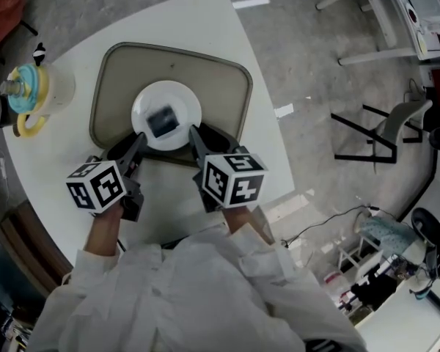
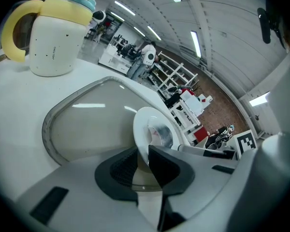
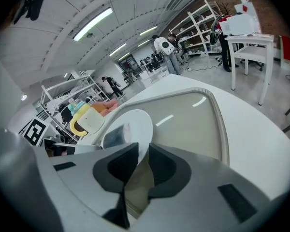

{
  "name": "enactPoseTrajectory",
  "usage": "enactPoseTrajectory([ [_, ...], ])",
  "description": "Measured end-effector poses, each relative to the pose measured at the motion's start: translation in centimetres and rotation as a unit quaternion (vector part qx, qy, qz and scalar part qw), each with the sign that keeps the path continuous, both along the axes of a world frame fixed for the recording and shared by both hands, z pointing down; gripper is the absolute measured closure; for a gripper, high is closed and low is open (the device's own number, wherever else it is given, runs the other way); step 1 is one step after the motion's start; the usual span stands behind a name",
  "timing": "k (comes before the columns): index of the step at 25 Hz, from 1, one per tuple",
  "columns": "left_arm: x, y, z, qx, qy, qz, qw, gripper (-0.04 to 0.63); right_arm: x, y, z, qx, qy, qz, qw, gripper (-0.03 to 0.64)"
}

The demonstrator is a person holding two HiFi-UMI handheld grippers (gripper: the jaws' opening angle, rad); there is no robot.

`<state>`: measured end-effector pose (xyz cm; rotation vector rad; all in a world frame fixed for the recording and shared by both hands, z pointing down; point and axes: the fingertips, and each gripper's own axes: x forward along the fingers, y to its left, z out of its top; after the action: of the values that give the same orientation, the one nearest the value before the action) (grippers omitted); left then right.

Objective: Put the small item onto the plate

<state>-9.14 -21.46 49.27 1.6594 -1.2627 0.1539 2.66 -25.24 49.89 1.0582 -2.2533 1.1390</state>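
Observation:
A white plate [image 1: 177,103] sits over the beige tray [image 1: 221,81], and a small dark, see-through item [image 1: 161,121] lies on it. My left gripper [image 1: 140,142] is shut on the plate's near-left rim. My right gripper [image 1: 195,133] is shut on the near-right rim. In the left gripper view the plate [image 2: 144,125] runs edge-on between the jaws of the gripper [image 2: 143,156], with the item [image 2: 161,135] beyond. In the right gripper view the plate [image 3: 135,121] sits pinched in the gripper [image 3: 144,153], with the item [image 3: 114,136] at its left.
A cream cup with a yellow handle and blue lid [image 1: 29,94] stands at the left of the round white table [image 1: 268,149], left of the tray. A black chair frame [image 1: 385,134] and cables lie on the floor to the right.

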Motion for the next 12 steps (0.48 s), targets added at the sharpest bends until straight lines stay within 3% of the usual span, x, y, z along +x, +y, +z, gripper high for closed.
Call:
enactPoseTrajectory([
  [12,-0.4,-0.4,-0.4,0.013,-0.025,-0.014,0.9995,0.532,-0.6,-0.9,-0.4,-0.001,0.009,0.007,1.000,0.543],
])
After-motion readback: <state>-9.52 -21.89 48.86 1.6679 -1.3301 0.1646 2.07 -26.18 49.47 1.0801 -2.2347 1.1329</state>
